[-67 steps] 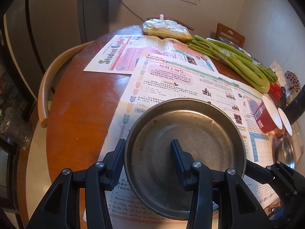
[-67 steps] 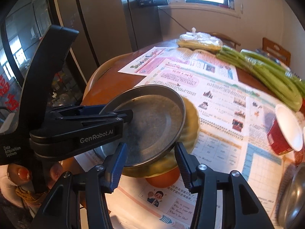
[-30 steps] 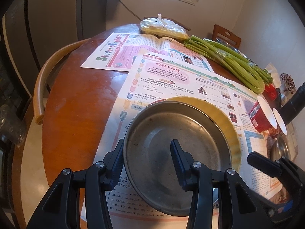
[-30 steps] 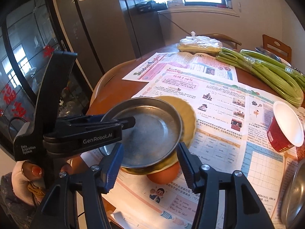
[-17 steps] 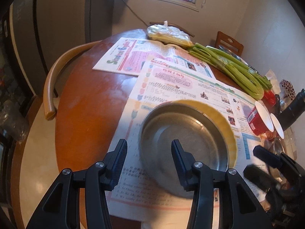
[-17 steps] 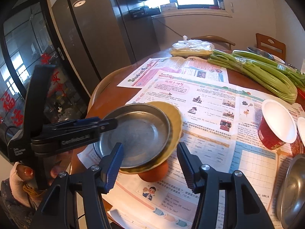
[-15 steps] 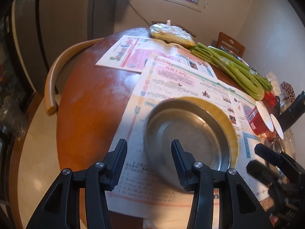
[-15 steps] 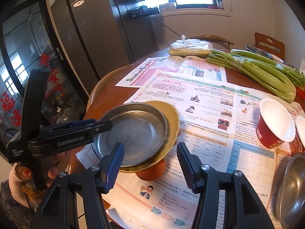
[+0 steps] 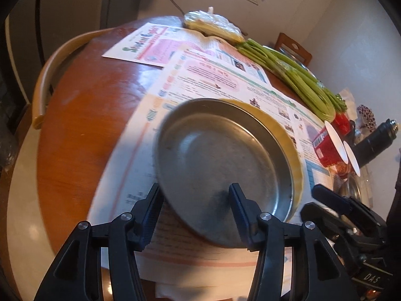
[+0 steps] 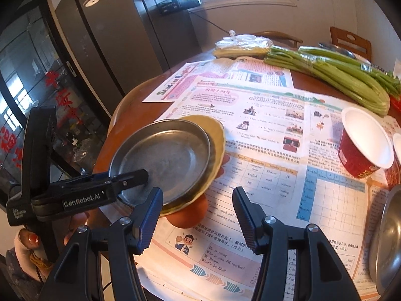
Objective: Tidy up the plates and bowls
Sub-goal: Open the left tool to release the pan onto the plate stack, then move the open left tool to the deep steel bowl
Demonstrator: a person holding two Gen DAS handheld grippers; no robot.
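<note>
The metal plate [image 9: 220, 155] is stacked in a yellow plate [image 10: 218, 138], which sits on an orange bowl [image 10: 190, 213] on the newspaper [image 10: 275, 175] covering the round table [image 9: 82, 115]. The left gripper [image 9: 193, 200] is seen straddling the metal plate's near rim, its jaws having just been opening, with neither pad pressed on it. The right gripper [image 10: 198, 200] is held open and empty just beside the stack.

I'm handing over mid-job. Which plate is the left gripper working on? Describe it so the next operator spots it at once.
On the round wooden table, look at the near edge of the newspaper, where dishes are stacked. It is the metal plate on top, between the left gripper fingers. Unlike the yellow plate under it, it is dull grey steel.
</note>
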